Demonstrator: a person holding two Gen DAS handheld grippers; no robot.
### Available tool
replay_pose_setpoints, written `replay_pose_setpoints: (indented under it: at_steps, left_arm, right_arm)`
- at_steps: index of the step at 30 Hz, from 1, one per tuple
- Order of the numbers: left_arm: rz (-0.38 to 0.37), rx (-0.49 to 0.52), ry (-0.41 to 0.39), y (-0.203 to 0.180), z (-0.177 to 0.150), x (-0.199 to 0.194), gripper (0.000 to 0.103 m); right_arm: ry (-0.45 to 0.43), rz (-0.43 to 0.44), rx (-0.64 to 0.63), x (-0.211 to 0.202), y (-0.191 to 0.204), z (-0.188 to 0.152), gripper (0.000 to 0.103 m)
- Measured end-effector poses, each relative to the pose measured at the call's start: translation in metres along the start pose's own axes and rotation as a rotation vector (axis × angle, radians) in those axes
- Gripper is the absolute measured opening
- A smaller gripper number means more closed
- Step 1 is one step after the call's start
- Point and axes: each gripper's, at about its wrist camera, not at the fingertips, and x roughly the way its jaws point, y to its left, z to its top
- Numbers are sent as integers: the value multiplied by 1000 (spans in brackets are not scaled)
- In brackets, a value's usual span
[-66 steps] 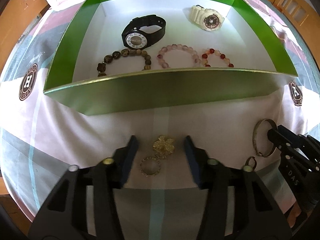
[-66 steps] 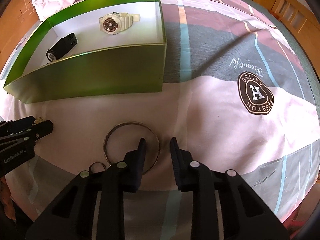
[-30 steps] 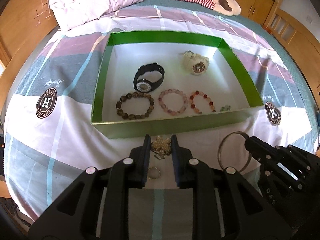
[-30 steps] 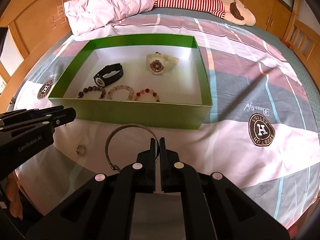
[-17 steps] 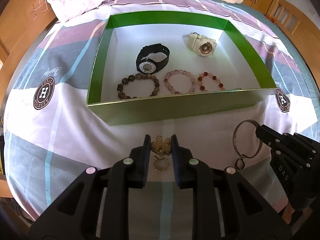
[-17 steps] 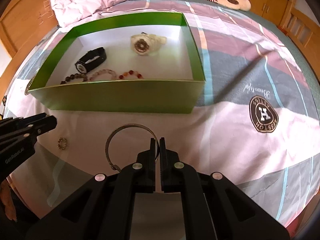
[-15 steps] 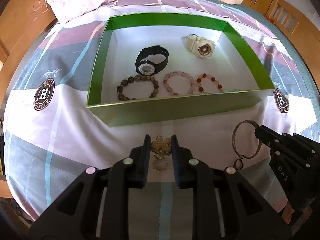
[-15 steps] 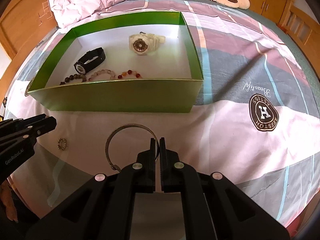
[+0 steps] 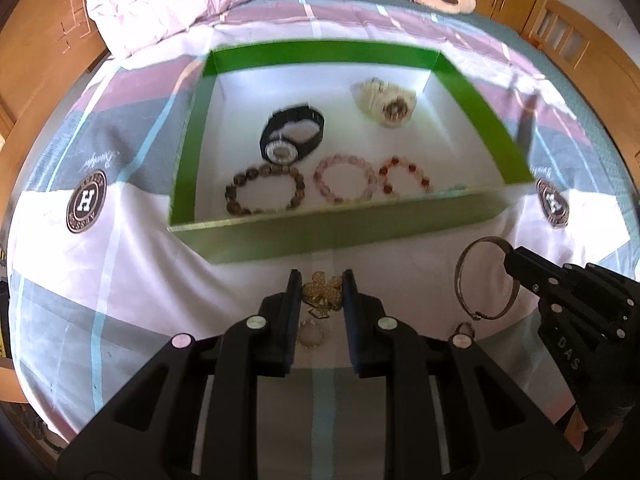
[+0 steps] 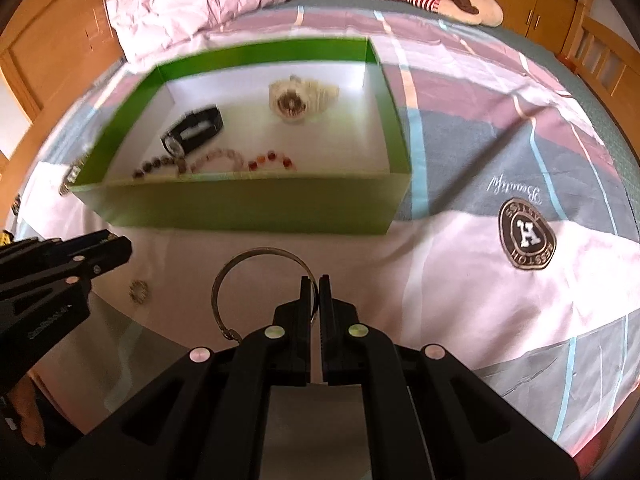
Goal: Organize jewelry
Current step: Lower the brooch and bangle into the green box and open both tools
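We have lifted both pieces off the bed: our left gripper (image 9: 322,294) has its fingers clamped on the gold brooch (image 9: 322,291), our right gripper (image 10: 315,296) pinches the silver bangle (image 10: 256,258). The green box (image 9: 360,228) lies ahead, ready for loading.

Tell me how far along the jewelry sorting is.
Done: two watches and three bead bracelets lie in the green box. In hand: left tool grips the gold brooch; right tool grips the bangle. Left: small ring on the bed.
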Motion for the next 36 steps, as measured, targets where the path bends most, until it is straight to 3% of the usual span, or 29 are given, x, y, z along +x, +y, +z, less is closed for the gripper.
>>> replay_pose_setpoints:
  at_steps: [6, 13, 19, 26, 27, 28, 29, 30, 31, 36]
  left_arm:
    - [-25, -30, -68, 5, 17, -21, 20]
    - [-10, -52, -148, 24, 66, -25, 20]
    - [-27, -107, -80, 40, 79, 6, 20]
    - [-14, -62, -80, 26, 77, 15, 21]
    - [-13, -60, -84, 24, 75, 15, 26]
    - [-11, -60, -92, 23, 75, 14, 32]
    - [-3, -58, -107, 23, 74, 13, 45]
    - [2, -53, -119, 22, 73, 11, 47]
    - [10, -48, -125, 21, 73, 10, 47]
    - [3, -28, -121, 17, 61, 1, 47]
  right_arm:
    - [-124, 29, 44, -29, -7, 17, 3]
    - [-230, 62, 82, -34, -24, 63, 3]
    - [-173, 45, 108, 11, -30, 87, 3]
    - [-127, 58, 107, 30, -23, 86, 4]
    - [-122, 59, 92, 32, -20, 85, 5]
    - [-126, 61, 82, 31, -17, 83, 14]
    - [-132, 60, 76, 29, -16, 82, 21]
    - [-143, 65, 76, 25, -15, 80, 39]
    - [-157, 75, 78, 20, -15, 78, 45]
    - [-138, 132, 51, -7, -11, 58, 45]
